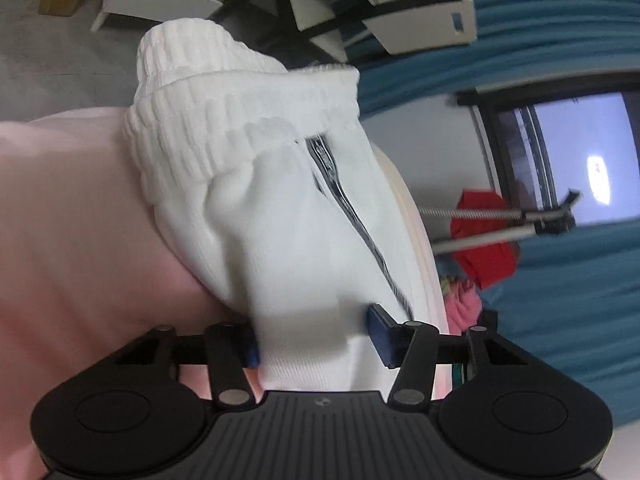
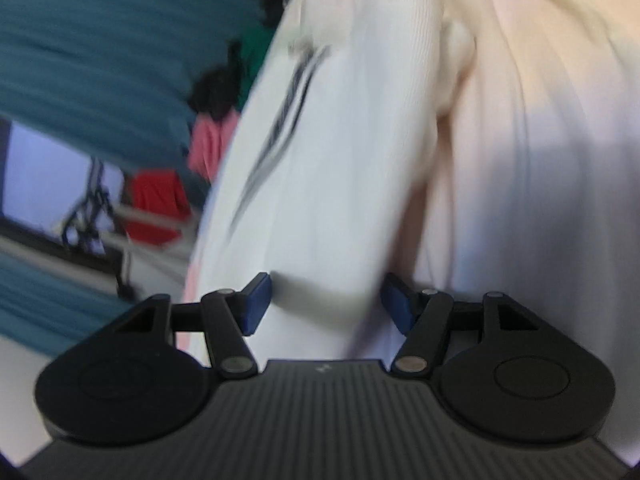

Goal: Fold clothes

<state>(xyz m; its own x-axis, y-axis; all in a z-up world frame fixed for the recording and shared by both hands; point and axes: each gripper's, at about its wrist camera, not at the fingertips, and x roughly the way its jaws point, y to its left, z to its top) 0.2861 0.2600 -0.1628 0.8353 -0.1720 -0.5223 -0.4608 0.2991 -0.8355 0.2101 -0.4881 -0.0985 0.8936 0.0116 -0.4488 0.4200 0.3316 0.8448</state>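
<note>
The left tongs (image 1: 314, 336) pinch a thick fold of the white garment (image 1: 280, 208), blue pads pressed into the cloth on both sides at the bottom centre of the frame. The right tongs (image 2: 326, 304) likewise clamp a fold of the same white garment (image 2: 340, 160), though blur here makes the firmness of that grip hard to judge. The garment is lifted between the two, its ribbed hem (image 1: 208, 92) bunched at the upper left of the left view and a dark zipper (image 1: 352, 216) running diagonally down the middle. Pink fabric (image 1: 72, 240) fills the left side behind it. The risk I see is that bunched layers slide out of one grip, or that uneven pulling twists the fold, because each grip holds a wad rather than a clean edge.
</note>
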